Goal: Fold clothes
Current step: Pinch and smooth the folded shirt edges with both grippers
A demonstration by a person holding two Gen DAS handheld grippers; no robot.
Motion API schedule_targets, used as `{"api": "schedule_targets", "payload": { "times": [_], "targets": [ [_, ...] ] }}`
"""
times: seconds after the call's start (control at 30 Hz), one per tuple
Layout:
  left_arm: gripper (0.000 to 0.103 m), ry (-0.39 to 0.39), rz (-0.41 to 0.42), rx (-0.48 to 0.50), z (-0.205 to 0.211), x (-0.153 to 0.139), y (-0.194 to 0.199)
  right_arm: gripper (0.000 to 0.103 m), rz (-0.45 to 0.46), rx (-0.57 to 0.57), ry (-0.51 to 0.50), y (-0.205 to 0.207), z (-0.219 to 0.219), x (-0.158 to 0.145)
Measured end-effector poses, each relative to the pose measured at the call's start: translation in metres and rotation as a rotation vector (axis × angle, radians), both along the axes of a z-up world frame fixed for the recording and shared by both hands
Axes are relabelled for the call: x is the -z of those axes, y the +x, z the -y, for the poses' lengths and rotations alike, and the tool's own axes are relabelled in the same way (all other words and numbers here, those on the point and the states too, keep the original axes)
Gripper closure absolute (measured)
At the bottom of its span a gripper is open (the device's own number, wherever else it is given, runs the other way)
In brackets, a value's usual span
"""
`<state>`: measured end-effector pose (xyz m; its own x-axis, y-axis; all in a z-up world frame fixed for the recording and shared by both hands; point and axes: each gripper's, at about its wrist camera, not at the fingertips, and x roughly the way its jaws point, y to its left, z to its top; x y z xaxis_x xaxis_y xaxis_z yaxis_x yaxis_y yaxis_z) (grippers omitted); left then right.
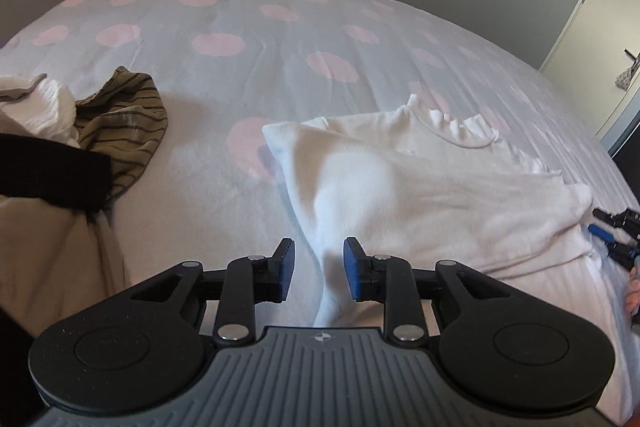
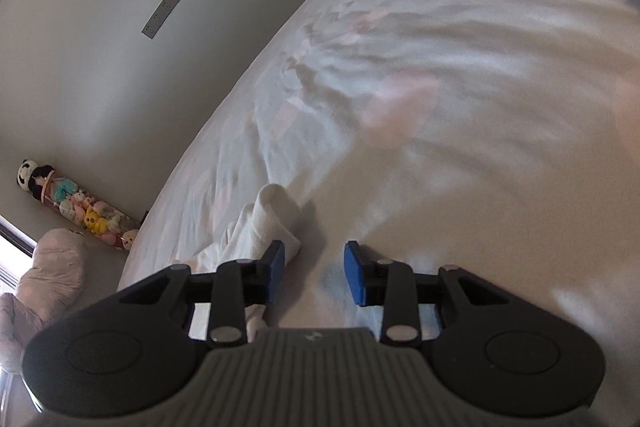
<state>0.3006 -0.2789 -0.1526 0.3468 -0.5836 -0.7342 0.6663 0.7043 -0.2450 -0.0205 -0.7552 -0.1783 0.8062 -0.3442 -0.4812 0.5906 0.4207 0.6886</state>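
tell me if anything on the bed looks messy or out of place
Nothing is damaged or spilled. The white top lies rumpled, one side folded over unevenly, and a jumbled clothes pile sits at the bed's left edge. Both hand-held grippers are open.

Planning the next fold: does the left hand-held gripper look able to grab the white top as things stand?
Probably yes. The left hand-held gripper is open, and a fold of the white top already lies between its jaws, nothing covering it.

shirt (image 1: pixel 420 179) on bed (image 1: pixel 248 27), pile (image 1: pixel 80 131) left.
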Motion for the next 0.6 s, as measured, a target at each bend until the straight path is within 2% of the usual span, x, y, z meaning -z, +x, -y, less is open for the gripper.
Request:
{"api": "schedule_targets", "payload": {
  "times": [0.1,0.2,0.4,0.5,0.6],
  "targets": [
    [0.079,0.024,0.036,-0.014,-0.002,0.002,-0.021,0.066,-0.069,-0.099,-0.111,0.012,0.005,-0.016],
    [0.079,0.061,0.065,-0.004,0.004,0.008,-0.029,0.08,-0.118,-0.183,-0.162,0.025,0.008,-0.027],
    [0.079,0.021,0.063,0.006,0.005,0.012,-0.029,0.08,-0.245,-0.32,-0.224,0.074,0.018,-0.035],
    [0.079,0.018,0.065,0.008,0.002,0.014,-0.028,0.083,-0.268,-0.347,-0.201,0.091,0.025,-0.032],
    [0.078,0.009,0.055,-0.001,-0.001,0.015,-0.025,0.095,-0.267,-0.359,-0.175,0.095,0.027,-0.036]
  ]
}}
